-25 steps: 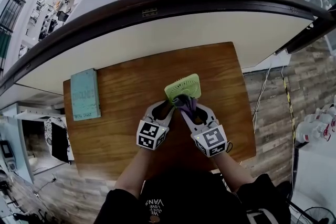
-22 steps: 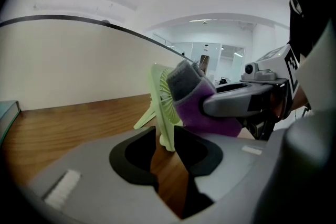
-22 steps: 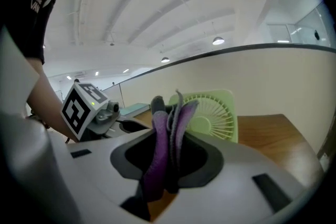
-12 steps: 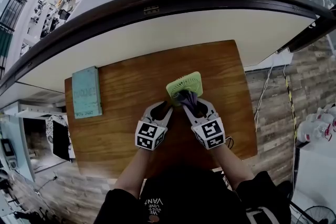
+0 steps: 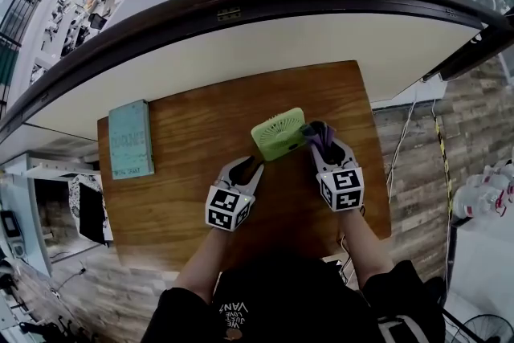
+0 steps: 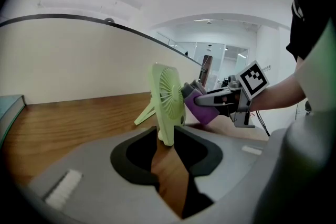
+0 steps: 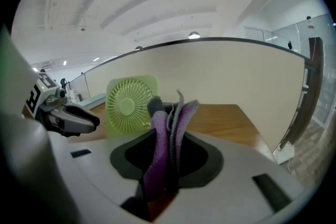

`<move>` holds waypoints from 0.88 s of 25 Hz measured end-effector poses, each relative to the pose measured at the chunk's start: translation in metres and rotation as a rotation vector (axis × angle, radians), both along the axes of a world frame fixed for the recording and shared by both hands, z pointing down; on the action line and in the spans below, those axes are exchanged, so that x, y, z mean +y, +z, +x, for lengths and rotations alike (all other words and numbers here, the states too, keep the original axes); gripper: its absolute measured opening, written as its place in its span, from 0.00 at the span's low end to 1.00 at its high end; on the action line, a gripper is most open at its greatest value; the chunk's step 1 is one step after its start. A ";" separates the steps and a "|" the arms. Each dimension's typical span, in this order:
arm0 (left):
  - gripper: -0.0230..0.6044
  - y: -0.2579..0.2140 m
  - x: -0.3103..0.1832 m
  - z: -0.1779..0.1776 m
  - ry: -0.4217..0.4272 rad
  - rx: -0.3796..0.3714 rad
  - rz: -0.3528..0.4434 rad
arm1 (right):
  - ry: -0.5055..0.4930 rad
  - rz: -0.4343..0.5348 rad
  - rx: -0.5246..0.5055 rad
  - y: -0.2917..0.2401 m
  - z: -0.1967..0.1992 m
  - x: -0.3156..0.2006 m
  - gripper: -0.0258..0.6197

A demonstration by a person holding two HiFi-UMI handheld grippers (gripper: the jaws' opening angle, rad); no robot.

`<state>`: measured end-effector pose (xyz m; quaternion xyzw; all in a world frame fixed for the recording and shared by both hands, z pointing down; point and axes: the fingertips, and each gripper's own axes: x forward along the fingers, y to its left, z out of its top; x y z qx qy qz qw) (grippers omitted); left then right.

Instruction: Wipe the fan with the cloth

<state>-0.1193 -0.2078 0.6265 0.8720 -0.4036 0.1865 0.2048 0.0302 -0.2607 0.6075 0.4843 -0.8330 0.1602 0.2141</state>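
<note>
A small light-green fan (image 5: 279, 132) stands upright on the wooden table (image 5: 177, 197). My left gripper (image 5: 255, 165) is at its near left corner, and in the left gripper view the fan's (image 6: 167, 102) lower edge sits pinched between the jaws of that gripper (image 6: 165, 139). My right gripper (image 5: 321, 142) is shut on a bunched purple cloth (image 5: 316, 131), which lies against the fan's right edge. In the right gripper view the cloth (image 7: 168, 134) sticks up between the jaws of my right gripper (image 7: 167, 152), just right of the fan's grille (image 7: 128, 105). The left gripper view shows the cloth (image 6: 202, 110) against the fan's side.
A teal book (image 5: 129, 143) lies at the table's far left edge. A curved cream wall with a dark rail (image 5: 241, 12) runs behind the table. Cables hang over the wood-look floor (image 5: 426, 173) to the right of the table.
My right gripper has carried the cloth rightward, from the fan's near face to its right edge. The left gripper and the fan have stayed put.
</note>
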 end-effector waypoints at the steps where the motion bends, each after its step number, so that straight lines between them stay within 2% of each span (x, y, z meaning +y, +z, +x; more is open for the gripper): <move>1: 0.21 0.000 0.001 0.000 -0.004 0.002 0.001 | 0.004 -0.003 0.002 0.000 0.001 0.000 0.22; 6: 0.21 -0.003 0.008 -0.003 -0.034 0.013 0.006 | -0.029 -0.010 -0.025 -0.008 -0.013 0.022 0.22; 11: 0.19 -0.006 0.015 -0.010 -0.089 0.032 0.011 | -0.195 -0.067 -0.053 -0.001 -0.064 0.064 0.22; 16: 0.18 -0.005 0.029 -0.019 -0.124 0.040 -0.001 | -0.325 -0.165 -0.022 0.018 -0.108 0.080 0.22; 19: 0.17 -0.006 0.036 -0.026 -0.146 0.036 -0.005 | -0.354 -0.186 0.005 0.024 -0.122 0.075 0.22; 22: 0.14 -0.007 0.040 -0.032 -0.166 0.039 -0.003 | -0.337 -0.201 0.013 0.028 -0.121 0.069 0.22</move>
